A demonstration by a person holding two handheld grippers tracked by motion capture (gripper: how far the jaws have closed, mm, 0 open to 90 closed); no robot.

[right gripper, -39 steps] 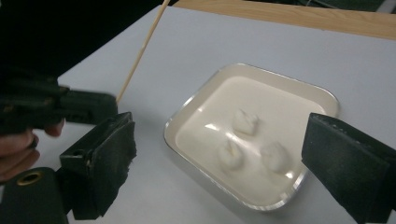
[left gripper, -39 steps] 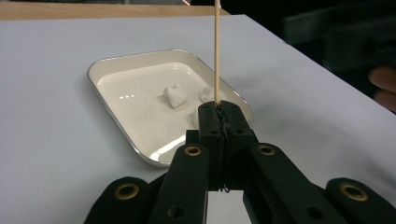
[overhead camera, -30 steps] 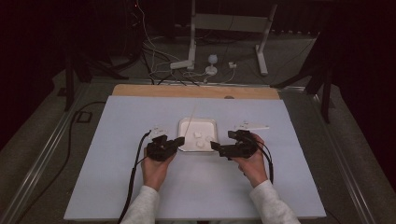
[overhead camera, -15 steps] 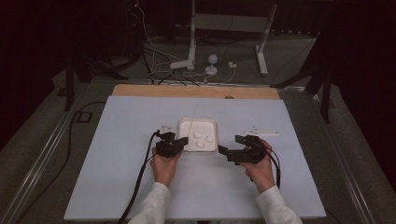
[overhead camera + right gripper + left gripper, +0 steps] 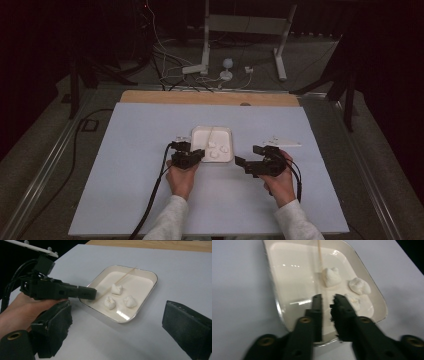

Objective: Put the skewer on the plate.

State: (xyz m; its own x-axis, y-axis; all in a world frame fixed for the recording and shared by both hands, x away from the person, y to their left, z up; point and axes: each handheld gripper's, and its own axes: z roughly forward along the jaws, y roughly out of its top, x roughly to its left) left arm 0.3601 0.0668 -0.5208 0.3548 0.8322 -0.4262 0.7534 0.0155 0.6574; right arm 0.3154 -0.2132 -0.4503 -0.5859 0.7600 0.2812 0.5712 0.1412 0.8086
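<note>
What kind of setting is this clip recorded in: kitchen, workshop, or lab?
Most likely a lab or recording studio, not a kitchen. A table under a plain pale sheet stands among dark surroundings; loose cables and a white stand sit on the floor behind, and only a small white tray with three white lumps is laid out.

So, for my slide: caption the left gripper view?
Left gripper open over a white square tray holding three white lumps.

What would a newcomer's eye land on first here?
First, the square white tray at the middle of the pale blue table, holding three small white lumps and a thin wooden skewer. Next, the left gripper, nearly closed over the tray's near edge, and the wide-open right gripper beside it.
</note>
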